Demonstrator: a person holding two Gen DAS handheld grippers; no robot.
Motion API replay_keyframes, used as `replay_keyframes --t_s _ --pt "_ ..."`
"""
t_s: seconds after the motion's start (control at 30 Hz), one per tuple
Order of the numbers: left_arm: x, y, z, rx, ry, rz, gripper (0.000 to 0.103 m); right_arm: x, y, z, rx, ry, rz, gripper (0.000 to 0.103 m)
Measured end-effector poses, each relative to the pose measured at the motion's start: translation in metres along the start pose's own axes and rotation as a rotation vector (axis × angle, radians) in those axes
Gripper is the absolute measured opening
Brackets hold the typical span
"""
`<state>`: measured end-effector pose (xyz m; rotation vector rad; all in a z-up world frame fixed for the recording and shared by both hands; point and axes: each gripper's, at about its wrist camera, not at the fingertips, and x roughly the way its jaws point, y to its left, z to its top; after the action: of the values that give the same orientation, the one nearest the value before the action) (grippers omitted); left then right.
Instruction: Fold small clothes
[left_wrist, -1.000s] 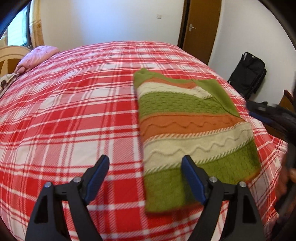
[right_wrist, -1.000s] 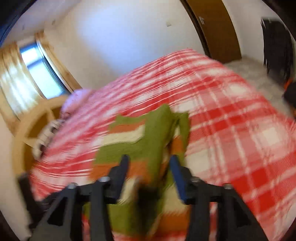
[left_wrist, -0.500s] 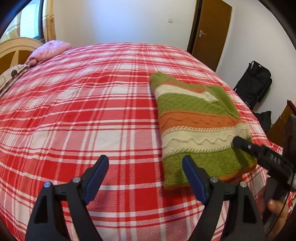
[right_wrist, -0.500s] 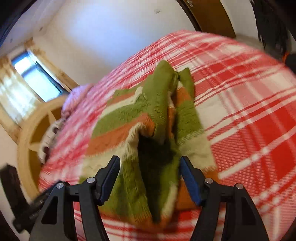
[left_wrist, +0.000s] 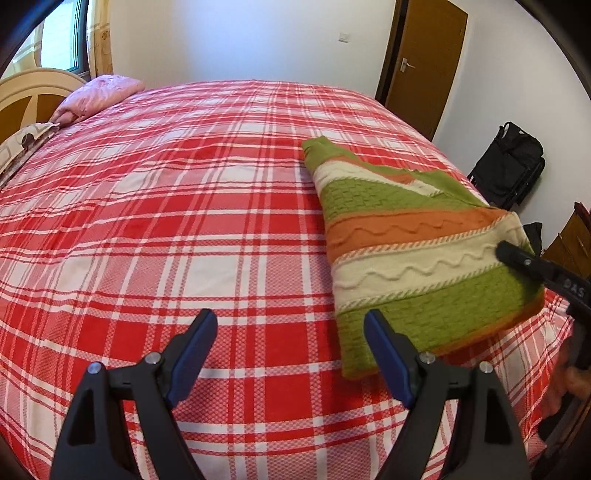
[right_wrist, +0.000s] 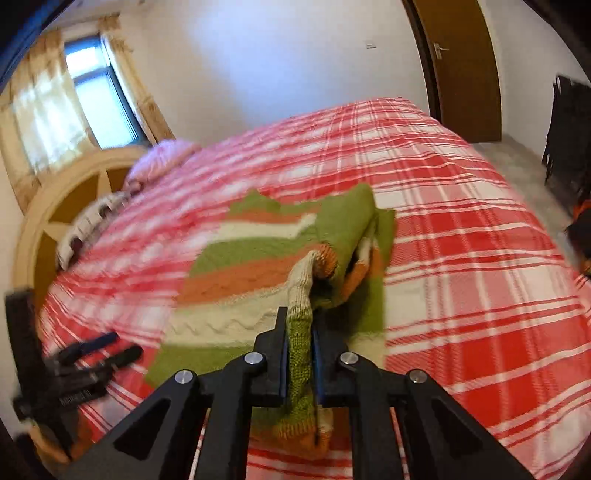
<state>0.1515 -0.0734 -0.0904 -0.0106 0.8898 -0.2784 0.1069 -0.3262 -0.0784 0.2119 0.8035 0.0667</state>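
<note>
A folded knit sweater (left_wrist: 410, 243) with green, orange and cream stripes lies on the red plaid bed at the right. My left gripper (left_wrist: 290, 354) is open and empty, hovering just left of the sweater's near corner. My right gripper (right_wrist: 300, 332) is shut on the sweater's (right_wrist: 255, 273) near right edge and lifts that edge off the bed. The right gripper also shows in the left wrist view (left_wrist: 506, 253) at the sweater's right side. The left gripper shows in the right wrist view (right_wrist: 107, 347) at the lower left.
The red plaid bedspread (left_wrist: 166, 221) covers the whole bed. A pink pillow (left_wrist: 99, 92) and wooden headboard (left_wrist: 33, 92) are at the far left. A brown door (left_wrist: 421, 62) and a black bag (left_wrist: 509, 166) stand beyond the bed's right side.
My right gripper has closed on the sweater's right edge and raised it. My left gripper has drifted left, away from the sweater, staying open.
</note>
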Motion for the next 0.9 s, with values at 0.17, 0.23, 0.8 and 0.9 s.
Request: replay_keyframes --t_s 0.17,0.23,0.8,0.9 --pt "0.009 -0.001 -0.003 0.016 0.016 0.012 0.084 0.017 -0.026 -0.033 0.055 0.021 -0.011 0.010" --pt "0.013 -0.002 -0.005 0.023 0.026 0.016 0.084 0.013 -0.025 -0.029 0.067 0.021 -0.003 0.010" --pt "0.040 -0.011 0.006 0.018 -0.001 0.056 0.084 0.074 0.023 0.054 -0.058 0.007 -0.119 0.033" --pt "0.046 -0.020 0.008 0.037 -0.005 0.087 0.084 0.096 -0.016 0.059 0.050 -0.008 -0.110 0.031"
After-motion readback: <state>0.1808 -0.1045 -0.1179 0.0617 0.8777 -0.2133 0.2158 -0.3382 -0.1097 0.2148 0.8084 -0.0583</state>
